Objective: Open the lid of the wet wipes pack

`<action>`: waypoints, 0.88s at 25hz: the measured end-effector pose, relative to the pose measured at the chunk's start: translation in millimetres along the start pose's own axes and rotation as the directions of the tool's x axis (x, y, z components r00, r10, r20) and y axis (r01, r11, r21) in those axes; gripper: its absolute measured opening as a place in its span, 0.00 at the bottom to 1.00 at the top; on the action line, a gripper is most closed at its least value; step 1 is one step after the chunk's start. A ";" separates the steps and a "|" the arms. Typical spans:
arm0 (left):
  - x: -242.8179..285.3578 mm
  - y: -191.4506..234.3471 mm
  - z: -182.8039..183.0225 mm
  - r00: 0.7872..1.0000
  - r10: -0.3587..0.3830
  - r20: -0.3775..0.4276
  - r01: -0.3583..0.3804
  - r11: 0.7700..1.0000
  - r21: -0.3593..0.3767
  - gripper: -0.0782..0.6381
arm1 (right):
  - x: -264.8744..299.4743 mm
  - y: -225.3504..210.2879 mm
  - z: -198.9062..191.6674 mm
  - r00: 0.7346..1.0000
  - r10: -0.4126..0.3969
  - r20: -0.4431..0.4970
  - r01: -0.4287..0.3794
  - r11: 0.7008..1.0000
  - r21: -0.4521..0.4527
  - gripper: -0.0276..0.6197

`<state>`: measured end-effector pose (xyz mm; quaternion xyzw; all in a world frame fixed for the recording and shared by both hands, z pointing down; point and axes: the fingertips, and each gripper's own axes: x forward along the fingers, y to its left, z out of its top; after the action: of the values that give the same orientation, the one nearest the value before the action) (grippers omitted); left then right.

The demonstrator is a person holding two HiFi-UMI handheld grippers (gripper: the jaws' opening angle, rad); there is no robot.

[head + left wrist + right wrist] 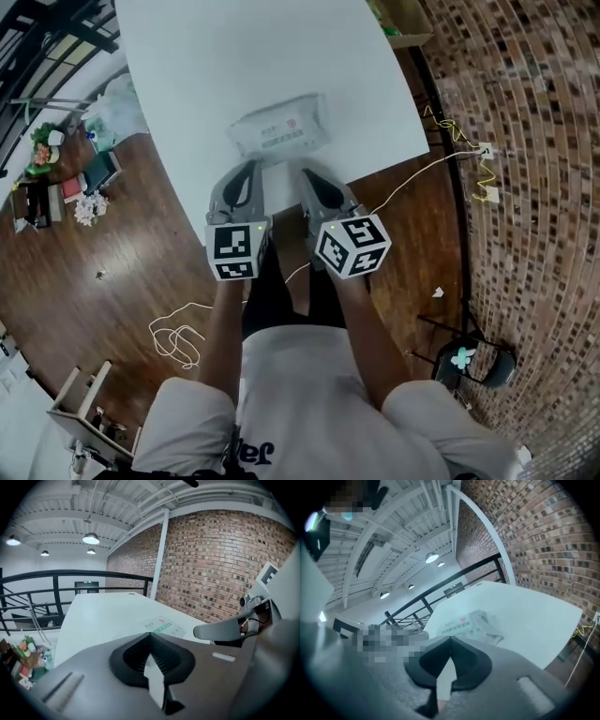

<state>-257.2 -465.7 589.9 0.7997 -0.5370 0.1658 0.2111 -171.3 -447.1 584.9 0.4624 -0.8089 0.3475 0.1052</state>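
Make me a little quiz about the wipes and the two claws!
1. True or false: the wet wipes pack lies on the white table.
2. The right claw is: A) wide open; B) shut and empty; C) shut on the pack.
3. Fill in: the wall beyond the table is made of ____.
Key: 1 true; 2 B; 3 brick.
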 end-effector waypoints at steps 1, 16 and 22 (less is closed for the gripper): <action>3.9 2.7 -7.9 1.000 -0.003 -0.020 0.003 1.000 -0.013 0.13 | 5.5 -0.3 -4.2 1.000 0.003 -0.009 -0.003 1.000 0.016 0.03; 25.5 8.1 -26.3 0.998 -0.055 -0.032 0.053 0.997 -0.051 0.13 | 50.3 -9.2 1.4 0.996 0.084 0.035 -0.091 0.933 0.347 0.12; 25.3 6.8 -27.3 0.998 -0.053 -0.026 0.051 0.997 -0.063 0.13 | 55.4 -12.0 -4.3 0.997 0.078 0.007 -0.075 0.919 0.387 0.12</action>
<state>-255.2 -473.8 626.8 0.8041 -0.5180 0.1543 0.2475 -192.5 -485.7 620.8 0.4405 -0.7413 0.5063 0.0015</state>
